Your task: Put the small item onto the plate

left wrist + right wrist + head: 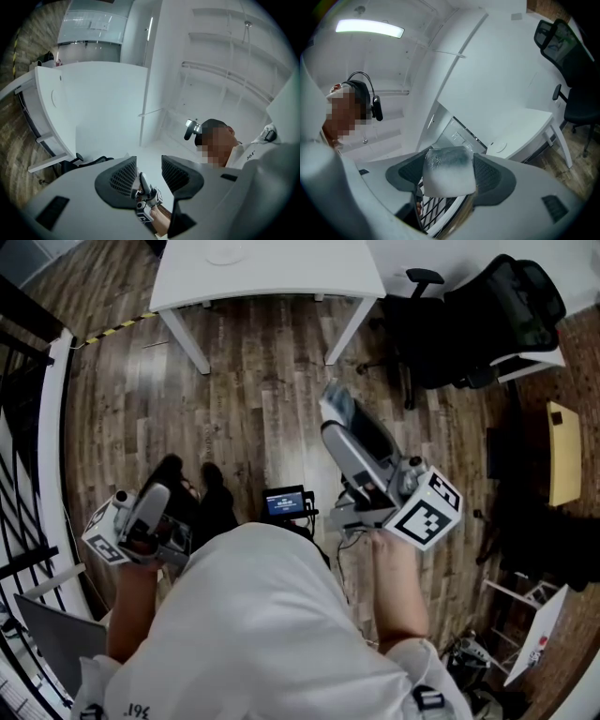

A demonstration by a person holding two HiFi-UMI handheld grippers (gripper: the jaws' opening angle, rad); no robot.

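Note:
My right gripper (449, 172) is shut on a small whitish block with a grey-green top (448, 169); in the head view the block (337, 406) shows at the tip of the raised right gripper (339, 420). The white plate (225, 254) lies on the white table (281, 273) far ahead; it shows faintly as a round plate (498, 148) in the right gripper view. My left gripper (149, 174) is open with nothing between its jaws, and it sits low at my left side (141, 521). Both grippers are well away from the table.
I stand on a wooden floor (253, 399) in front of the table. A black office chair (487, 315) stands to the right of the table. A black railing (23, 446) runs along the left. A small screen (285, 502) sits by my body.

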